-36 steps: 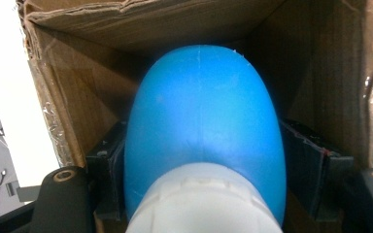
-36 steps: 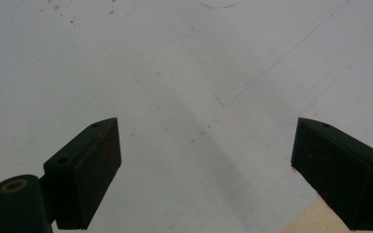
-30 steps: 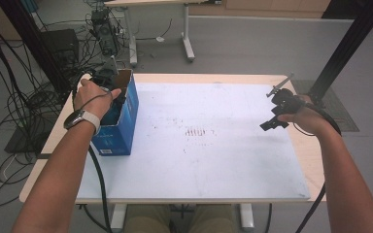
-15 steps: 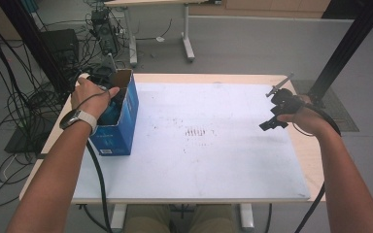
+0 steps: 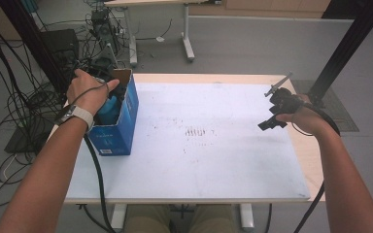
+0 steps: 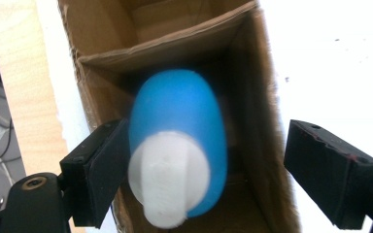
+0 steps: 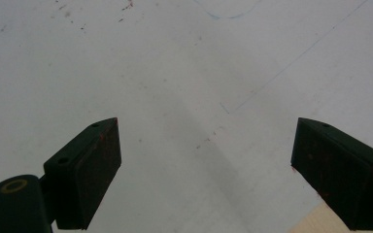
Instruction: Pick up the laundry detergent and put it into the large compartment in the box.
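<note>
Over at the desk's left edge: blue cardboard box [image 5: 119, 131] stands upright with its top open, flaps up
Bottle: blue bottle [image 6: 179, 126] with a white cap [image 6: 170, 177] sits inside the box, cap end toward the camera in the left tool view, a bit blurry
Left tool: left tool [image 6: 218, 170] hangs right over the box opening, and its jaws have just been opening up. The bottle is between them; one pad looks right up against the bottle's side and the other stands well clear, so no pinch on it
Left hand: left hand [image 5: 88, 90] with a wristwatch is above the box in the high view
Right tool: right tool [image 7: 206, 170] has its jaws spread wide, nothing between them, just hovering over the bare white surface
Right hand: right hand [image 5: 303, 116] is near the desk's right edge, well apart from the box
Desk: desk [image 5: 213, 160] has a white top with some small dark specks near the middle, wood showing at the edges
</note>
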`<state>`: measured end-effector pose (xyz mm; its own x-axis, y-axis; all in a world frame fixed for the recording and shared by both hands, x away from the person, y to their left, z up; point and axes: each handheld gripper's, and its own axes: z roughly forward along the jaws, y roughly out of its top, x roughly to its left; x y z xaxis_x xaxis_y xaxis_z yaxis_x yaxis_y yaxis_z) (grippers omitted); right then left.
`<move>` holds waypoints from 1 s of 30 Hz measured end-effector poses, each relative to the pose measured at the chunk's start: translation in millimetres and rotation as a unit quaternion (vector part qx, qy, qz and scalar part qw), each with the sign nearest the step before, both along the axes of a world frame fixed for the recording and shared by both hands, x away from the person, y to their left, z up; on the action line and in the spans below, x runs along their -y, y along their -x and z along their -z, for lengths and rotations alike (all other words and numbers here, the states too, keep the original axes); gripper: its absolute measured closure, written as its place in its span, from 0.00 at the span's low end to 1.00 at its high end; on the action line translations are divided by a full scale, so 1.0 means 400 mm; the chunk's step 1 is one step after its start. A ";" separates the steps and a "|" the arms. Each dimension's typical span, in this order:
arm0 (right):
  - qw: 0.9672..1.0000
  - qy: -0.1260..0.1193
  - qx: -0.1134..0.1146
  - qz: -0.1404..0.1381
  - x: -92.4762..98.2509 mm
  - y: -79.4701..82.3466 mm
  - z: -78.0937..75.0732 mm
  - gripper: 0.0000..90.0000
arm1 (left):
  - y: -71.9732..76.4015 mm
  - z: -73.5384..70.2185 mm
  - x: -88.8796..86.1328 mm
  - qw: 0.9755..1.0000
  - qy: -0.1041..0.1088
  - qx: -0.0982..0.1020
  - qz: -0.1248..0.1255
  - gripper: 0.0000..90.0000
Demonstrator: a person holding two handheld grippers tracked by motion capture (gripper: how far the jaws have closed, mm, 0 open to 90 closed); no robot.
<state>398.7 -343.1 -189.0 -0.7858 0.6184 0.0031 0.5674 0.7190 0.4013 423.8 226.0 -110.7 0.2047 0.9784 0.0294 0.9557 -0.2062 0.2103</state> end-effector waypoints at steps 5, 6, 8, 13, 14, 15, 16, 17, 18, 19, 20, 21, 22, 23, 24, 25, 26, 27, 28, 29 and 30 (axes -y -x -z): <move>1.000 0.000 0.006 0.000 0.004 0.009 -0.013 0.12 | 0.002 -0.028 -0.008 1.000 0.010 0.003 0.007 0.15; 1.000 -0.001 0.007 -0.001 0.005 0.011 -0.015 0.12 | 0.002 -0.034 -0.012 1.000 0.013 0.003 0.010 0.14; 1.000 -0.001 0.010 -0.002 0.006 0.015 -0.019 0.12 | 0.008 -0.045 -0.019 1.000 0.019 0.009 0.013 0.13; 1.000 0.000 0.013 -0.003 0.006 0.017 -0.028 0.12 | 0.018 -0.081 -0.026 0.999 0.024 0.018 0.029 0.11; 1.000 0.000 0.014 -0.004 0.005 0.017 -0.030 0.12 | 0.019 -0.088 -0.026 0.999 0.024 0.019 0.034 0.10; 1.000 0.001 0.015 -0.004 0.005 0.018 -0.032 0.12 | 0.019 -0.095 -0.024 0.999 0.021 0.018 0.041 0.10; 1.000 0.000 0.016 -0.004 0.004 0.018 -0.034 0.12 | 0.019 -0.102 -0.024 0.999 0.022 0.019 0.042 0.09; 1.000 0.001 0.016 -0.004 0.003 0.018 -0.036 0.12 | 0.020 -0.108 -0.023 0.998 0.021 0.019 0.052 0.09; 1.000 0.001 0.017 -0.004 0.002 0.018 -0.038 0.12 | 0.022 -0.114 -0.024 0.998 0.024 0.020 0.057 0.08; 1.000 0.001 0.018 -0.004 0.000 0.019 -0.040 0.12 | 0.024 -0.121 -0.026 0.998 0.027 0.022 0.059 0.07; 1.000 0.000 0.018 -0.005 0.000 0.019 -0.043 0.12 | 0.025 -0.128 -0.025 0.997 0.028 0.024 0.064 0.07; 1.000 0.002 0.019 -0.005 -0.001 0.020 -0.046 0.12 | 0.027 -0.134 -0.024 0.997 0.030 0.026 0.069 0.07; 1.000 0.002 0.020 -0.004 -0.002 0.020 -0.049 0.12 | 0.030 -0.142 -0.022 0.996 0.030 0.029 0.076 0.07; 1.000 0.002 0.021 -0.005 -0.002 0.021 -0.051 0.12 | 0.032 -0.148 -0.019 0.996 0.028 0.033 0.082 0.07; 1.000 0.002 0.020 0.000 -0.004 0.023 -0.054 0.12 | 0.035 -0.156 -0.013 0.995 0.028 0.036 0.090 0.07; 1.000 0.003 0.021 -0.004 -0.003 0.022 -0.056 0.12 | 0.035 -0.162 -0.007 0.994 0.025 0.035 0.097 0.07; 1.000 0.002 0.021 -0.002 -0.004 0.022 -0.058 0.12 | 0.036 -0.167 -0.003 0.994 0.024 0.035 0.101 0.08; 1.000 0.003 0.021 -0.003 -0.004 0.022 -0.060 0.12 | 0.037 -0.172 0.001 0.993 0.024 0.035 0.106 0.08; 1.000 0.003 0.021 -0.003 -0.005 0.022 -0.061 0.12 | 0.038 -0.177 0.003 0.993 0.025 0.036 0.111 0.08; 1.000 0.004 0.021 -0.003 -0.006 0.022 -0.062 0.12 | 0.040 -0.182 0.006 0.992 0.026 0.037 0.115 0.08; 1.000 0.003 0.021 -0.003 -0.006 0.022 -0.063 0.12 | 0.038 -0.186 0.009 0.991 0.026 0.034 0.123 0.07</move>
